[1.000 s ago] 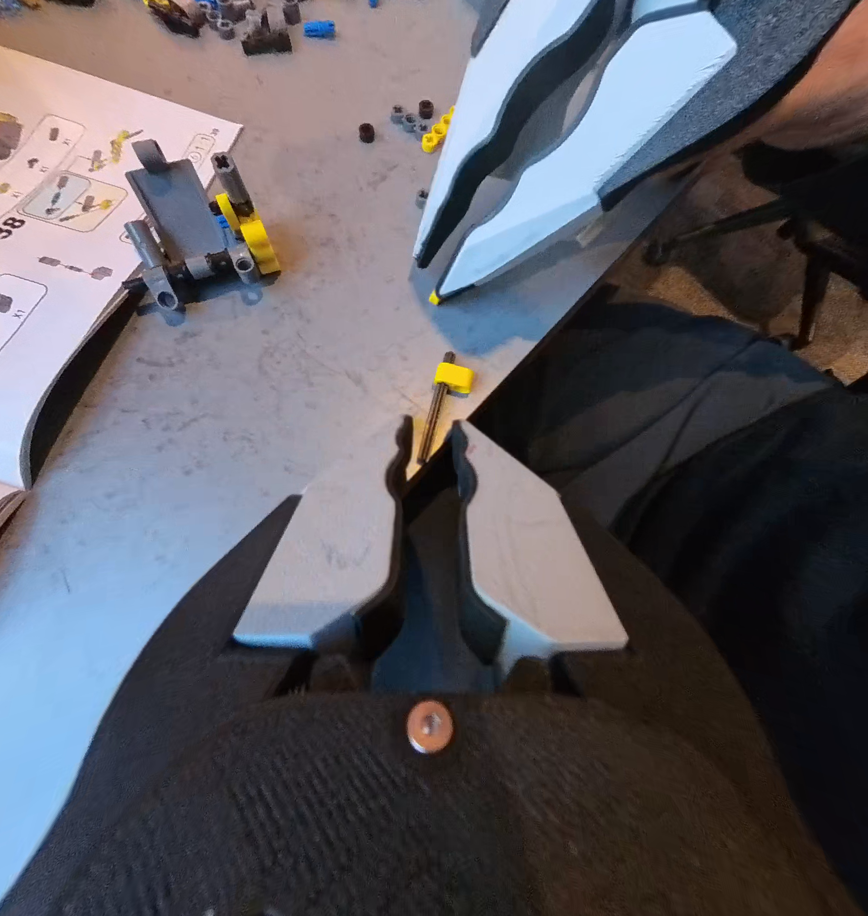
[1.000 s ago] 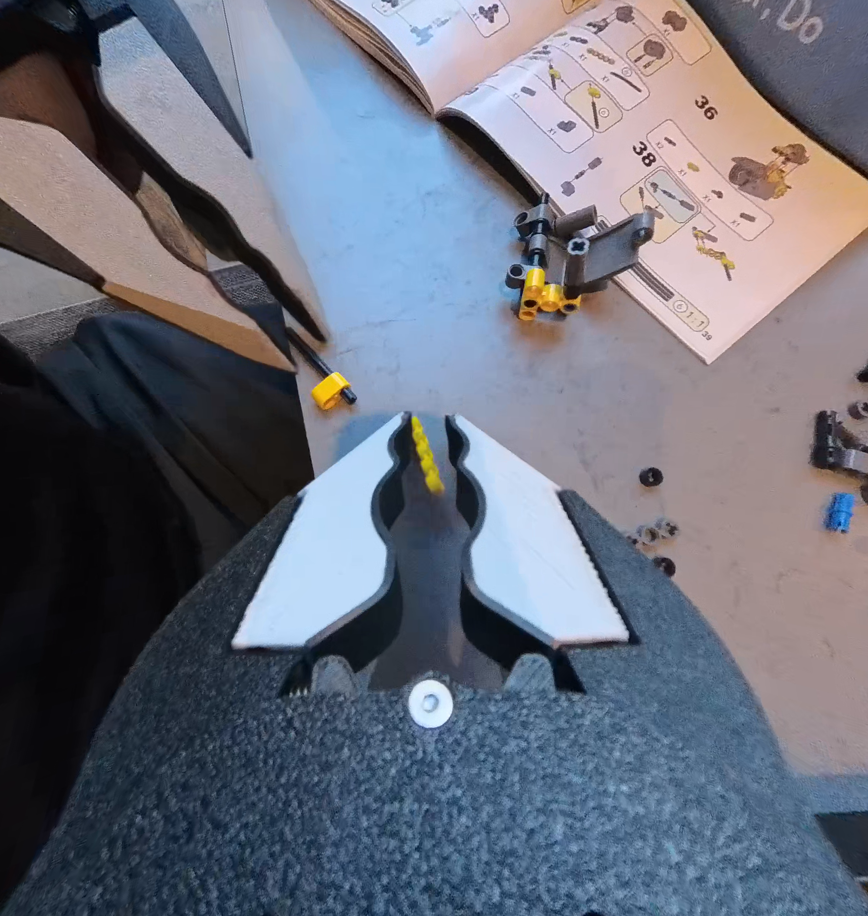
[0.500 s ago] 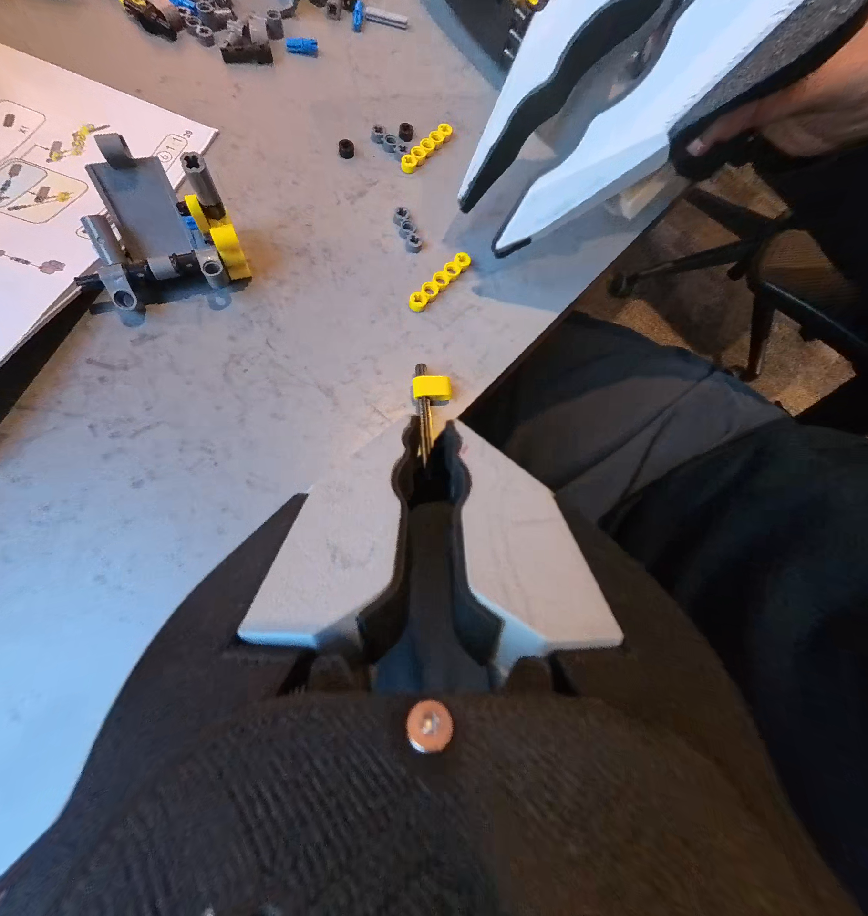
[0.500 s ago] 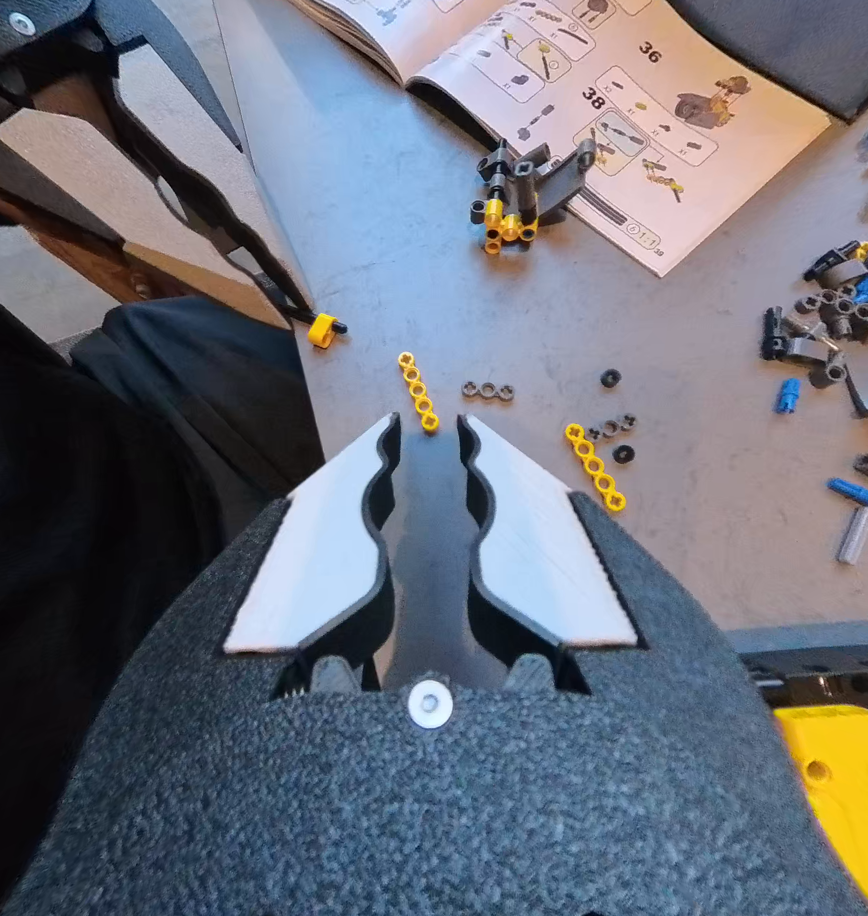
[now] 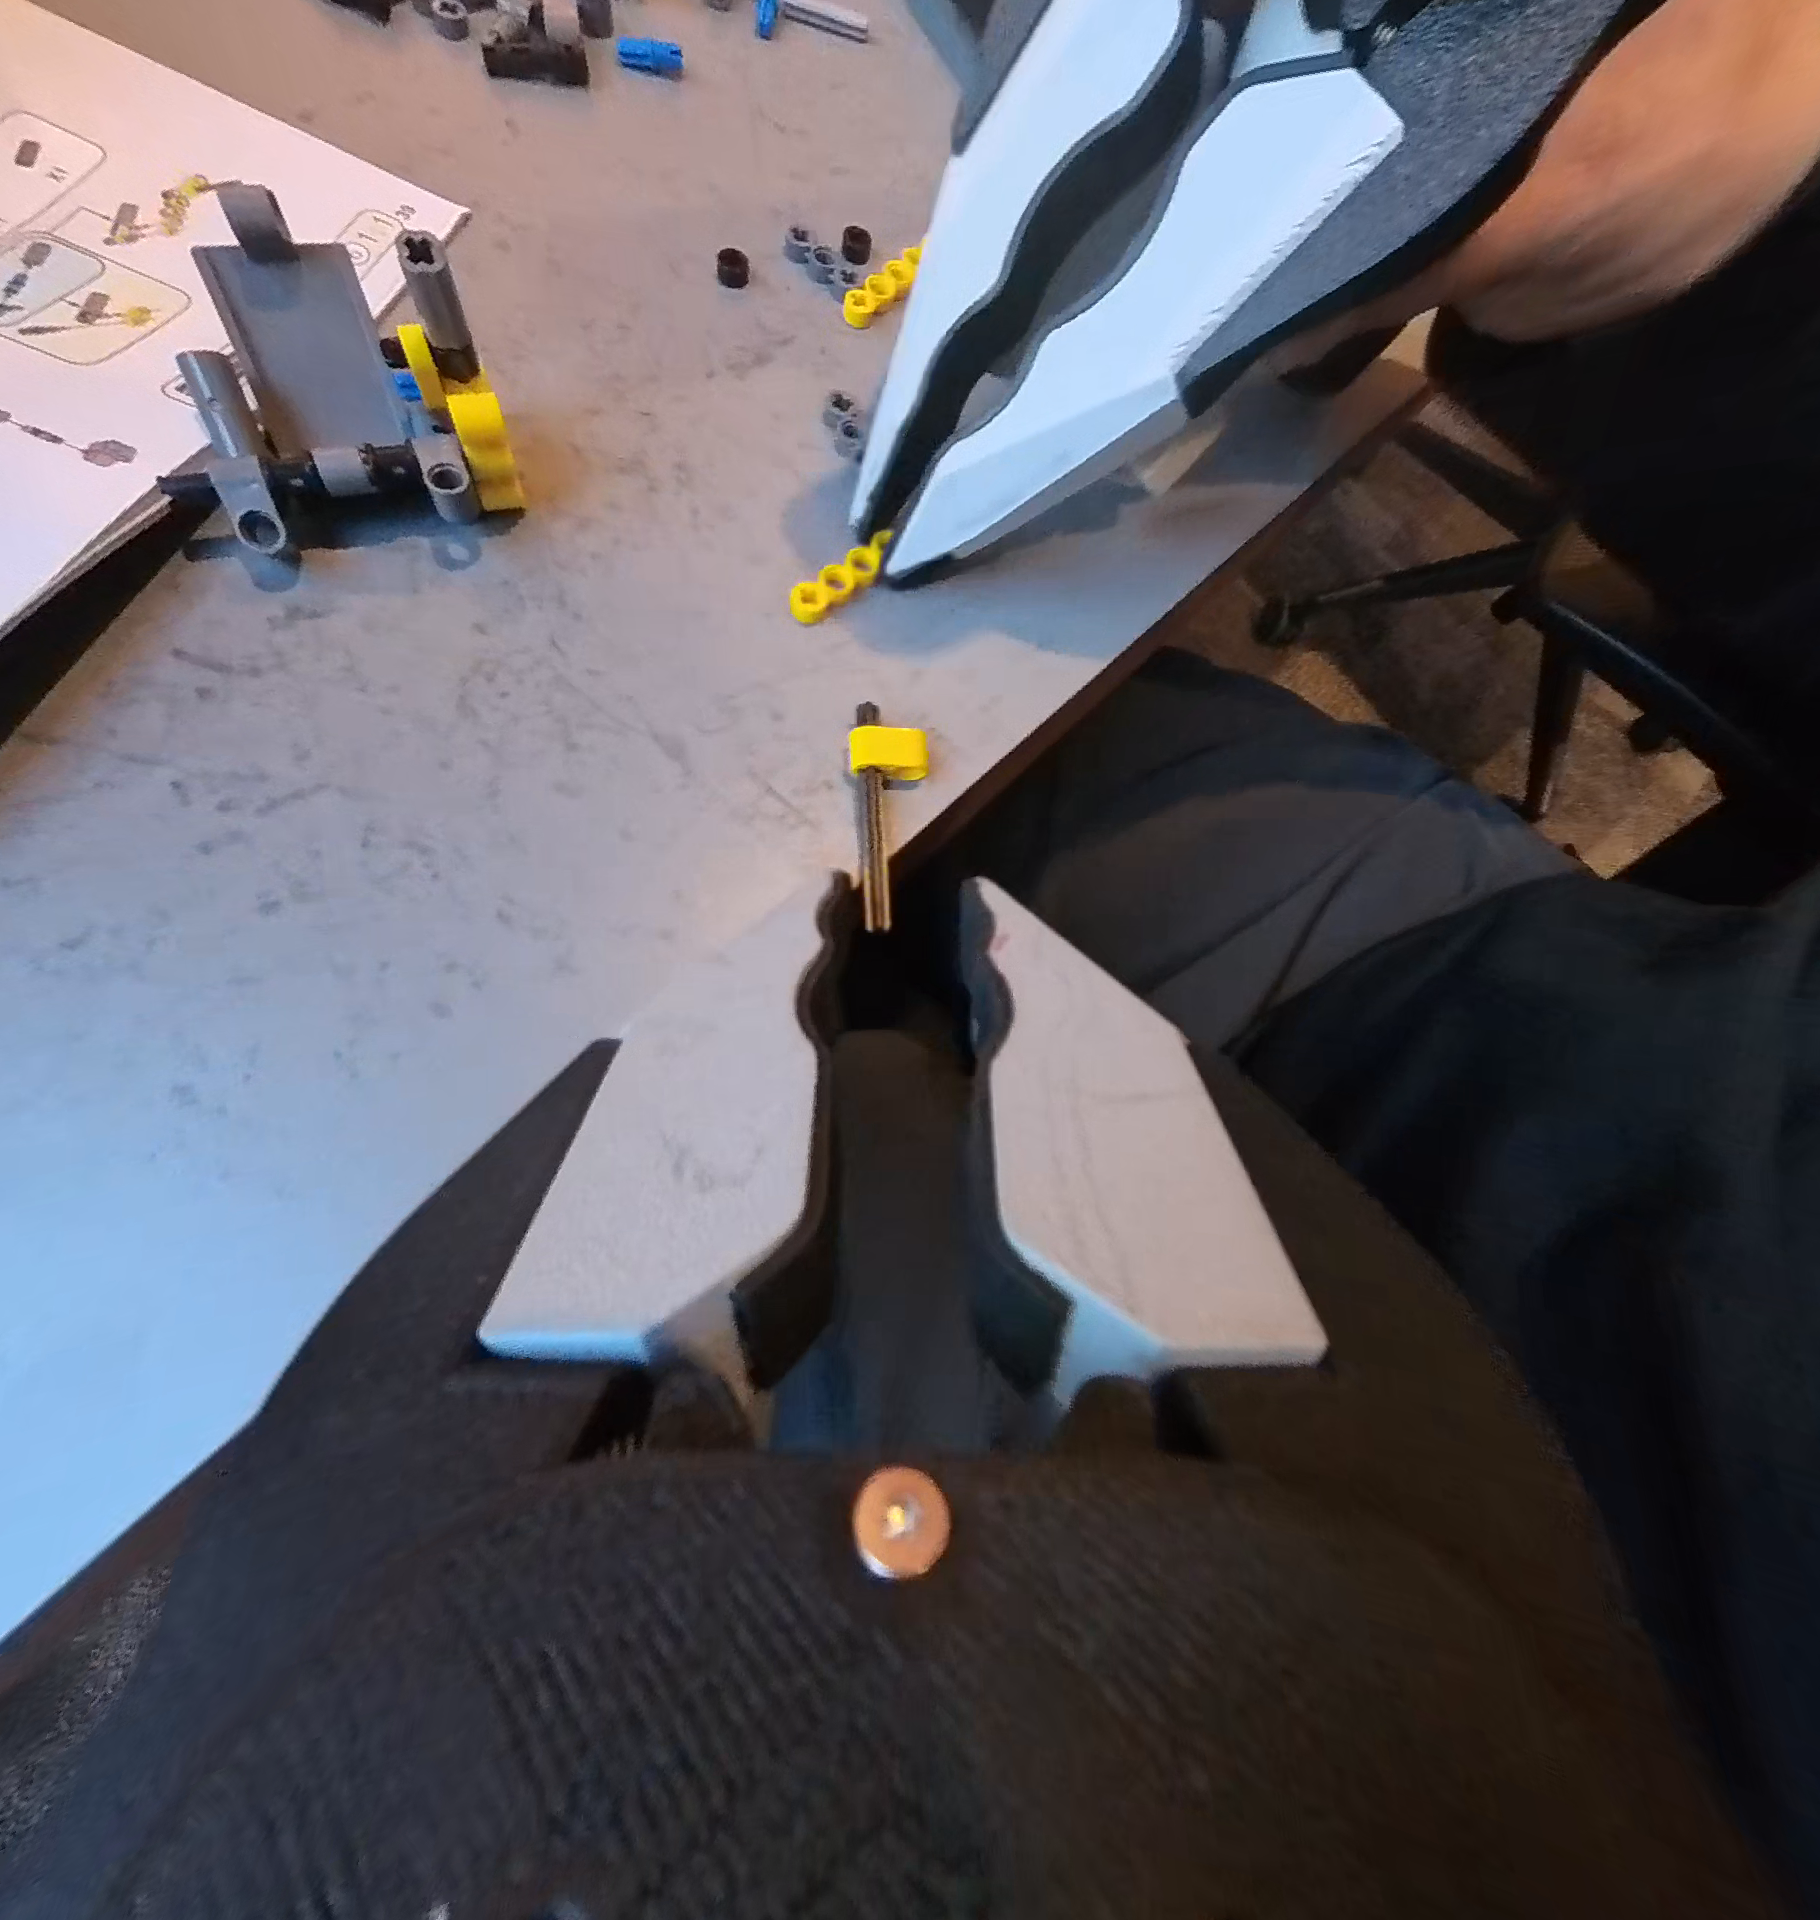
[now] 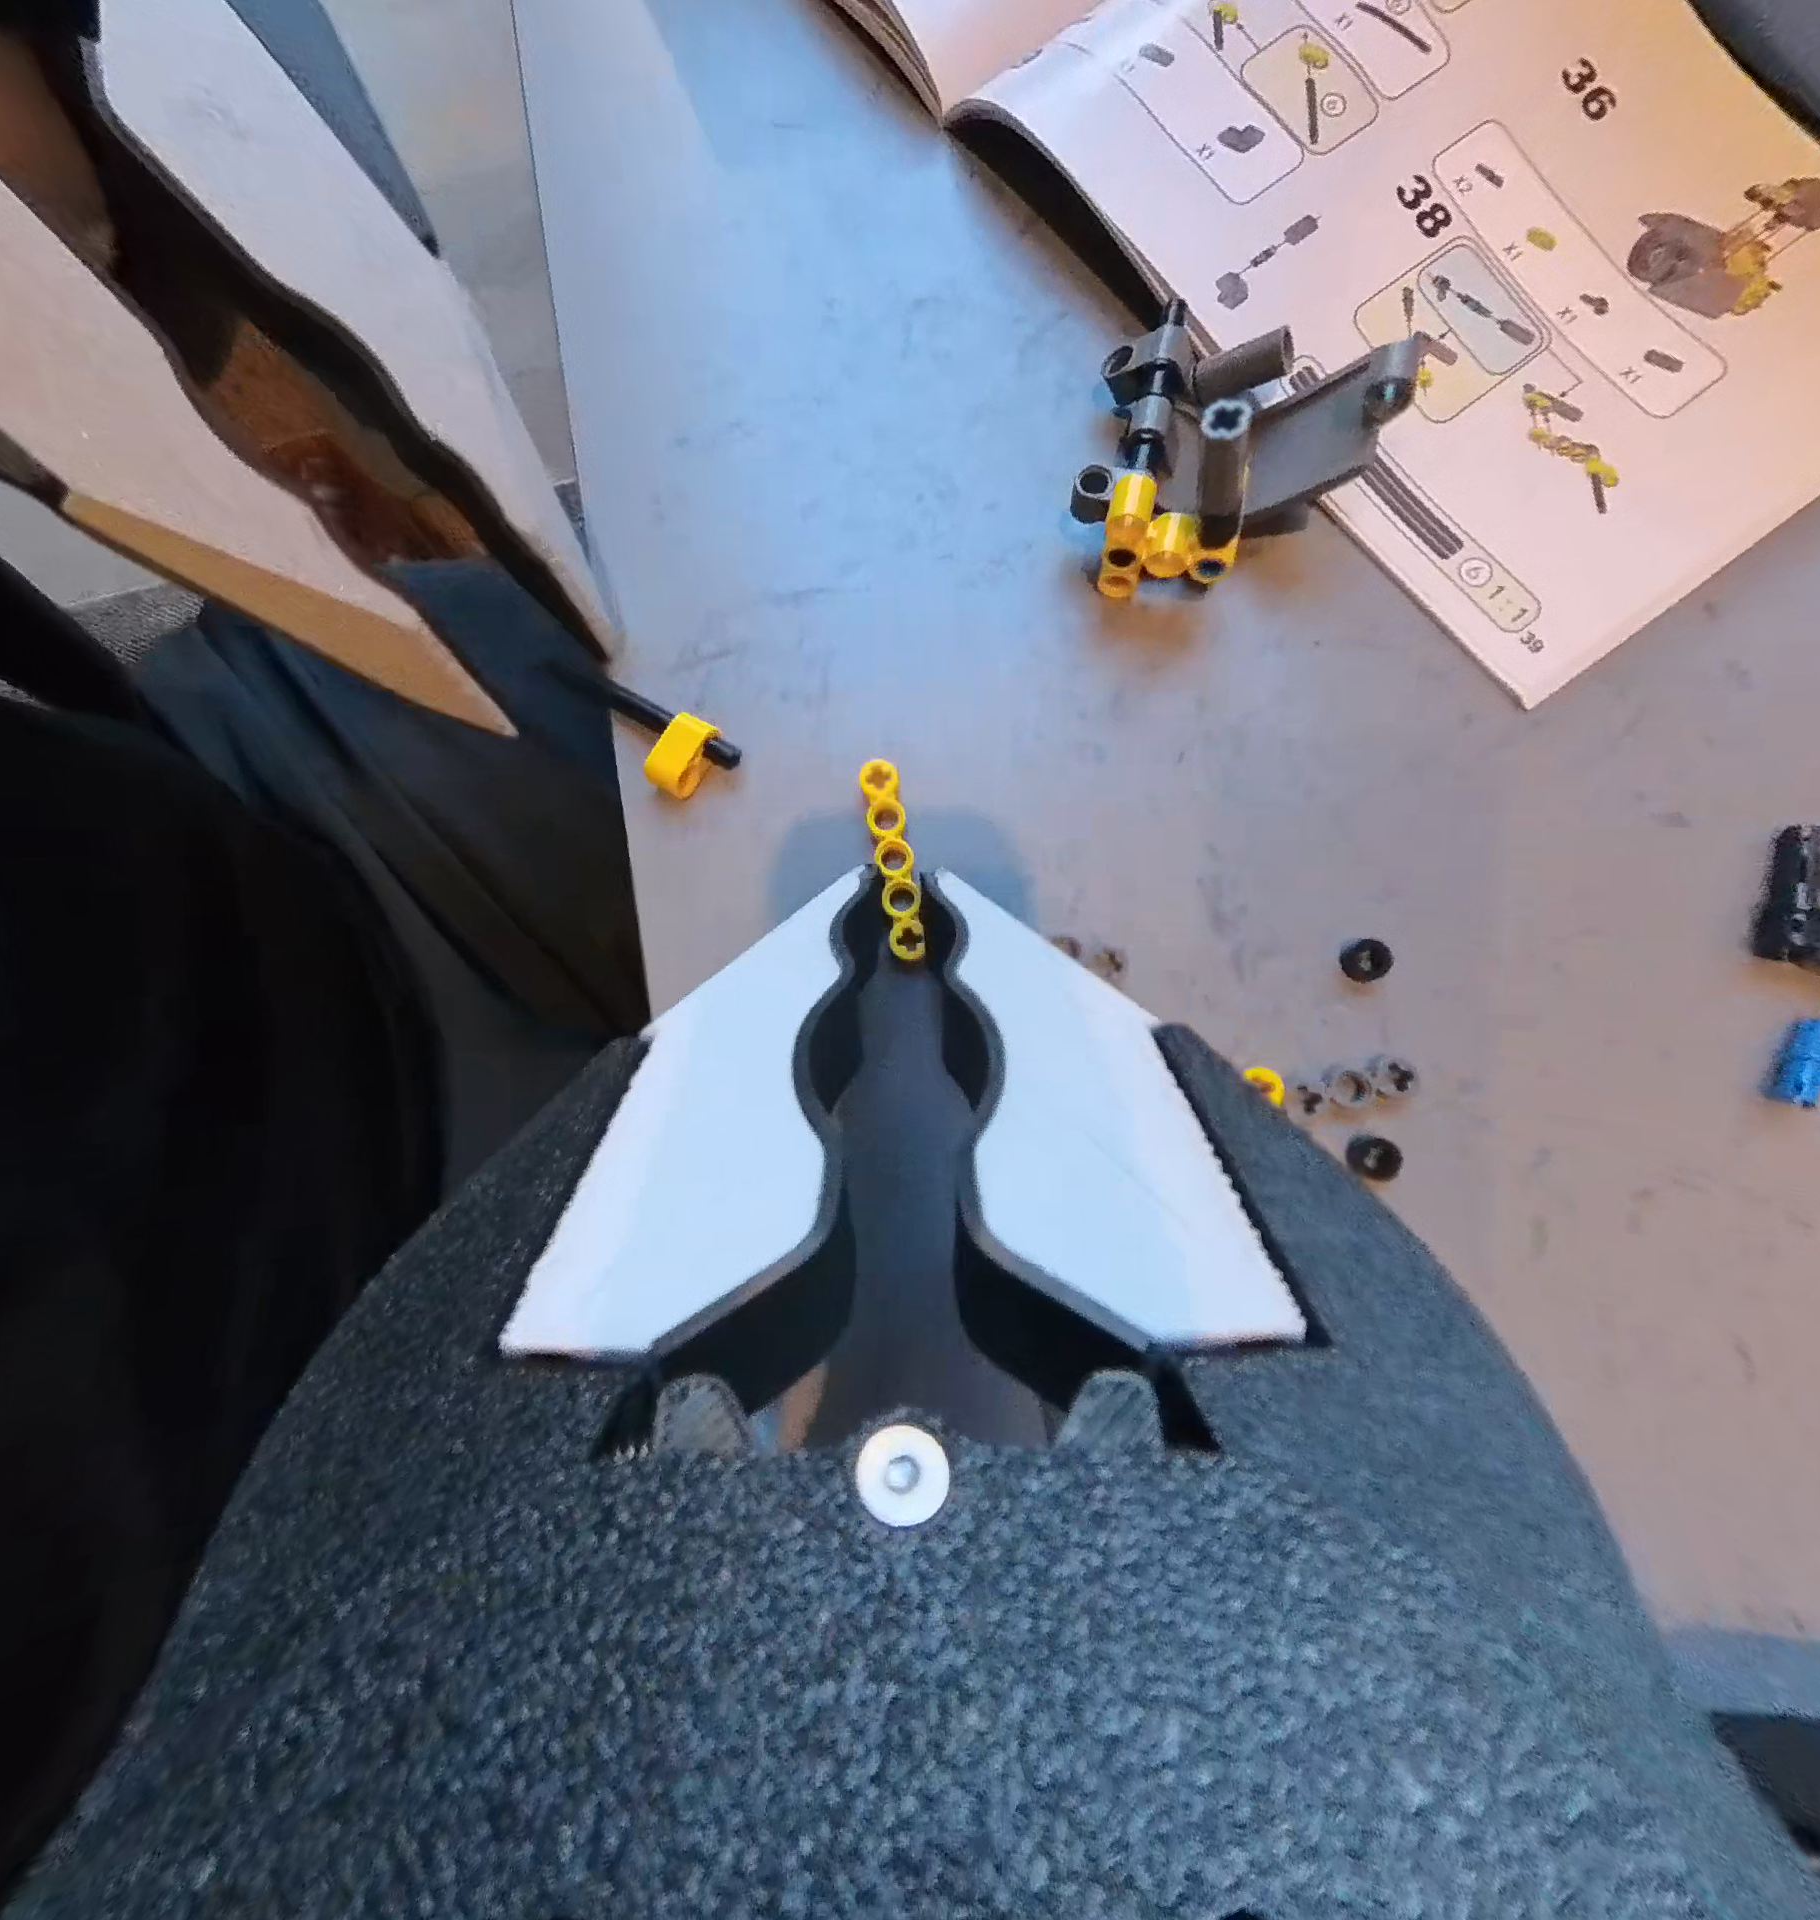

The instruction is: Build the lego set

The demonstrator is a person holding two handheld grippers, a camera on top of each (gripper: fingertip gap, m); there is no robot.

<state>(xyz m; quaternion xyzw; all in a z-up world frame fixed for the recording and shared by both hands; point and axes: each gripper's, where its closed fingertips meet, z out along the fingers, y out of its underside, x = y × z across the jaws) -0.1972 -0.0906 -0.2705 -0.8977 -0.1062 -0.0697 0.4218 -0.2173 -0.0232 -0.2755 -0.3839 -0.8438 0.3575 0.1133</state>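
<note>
Yellow beam sits pinched between my right tongs, light and stiff. My left tongs grip a thin dark axle near the tabletop edge.

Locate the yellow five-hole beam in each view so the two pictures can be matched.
Left wrist view: the yellow five-hole beam lies upper centre, its far end hidden under the right tongs' tips.
Right wrist view: the beam is at centre, its near end between the right tongs' tips.
Shared landmark: the black axle with a yellow connector, held by the left tongs at the table edge.
</note>
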